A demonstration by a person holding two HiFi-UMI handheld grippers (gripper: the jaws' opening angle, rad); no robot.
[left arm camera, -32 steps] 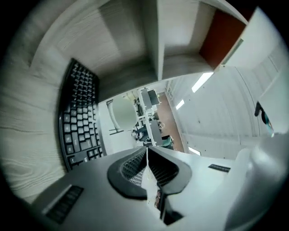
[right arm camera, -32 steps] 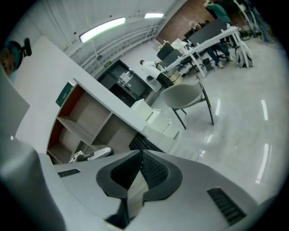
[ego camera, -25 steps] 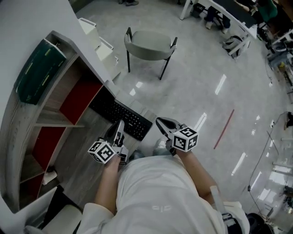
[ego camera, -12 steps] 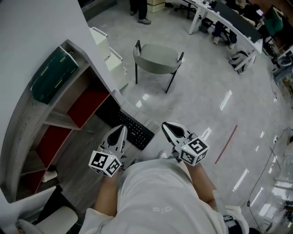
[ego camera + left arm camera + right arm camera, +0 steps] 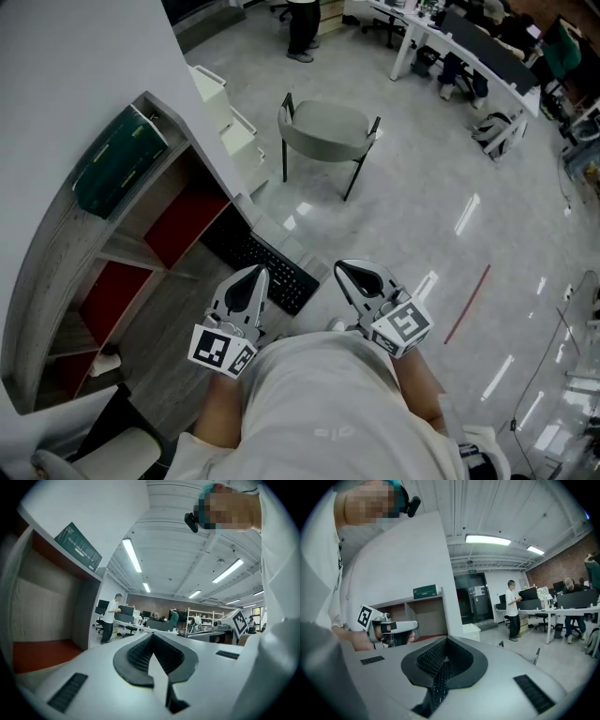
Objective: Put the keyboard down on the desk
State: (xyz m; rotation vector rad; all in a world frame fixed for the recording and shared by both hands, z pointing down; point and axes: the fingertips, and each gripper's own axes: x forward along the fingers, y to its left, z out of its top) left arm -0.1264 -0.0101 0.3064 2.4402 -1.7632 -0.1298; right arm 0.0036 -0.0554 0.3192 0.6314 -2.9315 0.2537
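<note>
The black keyboard [image 5: 265, 262] lies flat on the grey wooden desk [image 5: 173, 314], with its right end at the desk's corner. My left gripper [image 5: 252, 276] hovers just in front of its near edge, shut and empty, apart from the keys. My right gripper [image 5: 349, 272] hangs to the right of the keyboard over the floor, also shut with nothing in it. In the left gripper view the left gripper [image 5: 153, 641] points out at the room, its jaws together. The right gripper [image 5: 443, 645] looks the same in its own view, where the left gripper [image 5: 401, 626] shows at the left.
Shelves with red back panels [image 5: 183, 220] rise behind the desk, with a green box [image 5: 119, 162] on top. A grey chair [image 5: 327, 128] and white drawers [image 5: 230, 117] stand past the desk on the shiny floor. A person [image 5: 304, 23] stands farther off by long desks [image 5: 469, 47].
A second ago my left gripper was at the keyboard's near edge; both grippers have since drawn back from it and tilted up. The keyboard stays on the desk.
</note>
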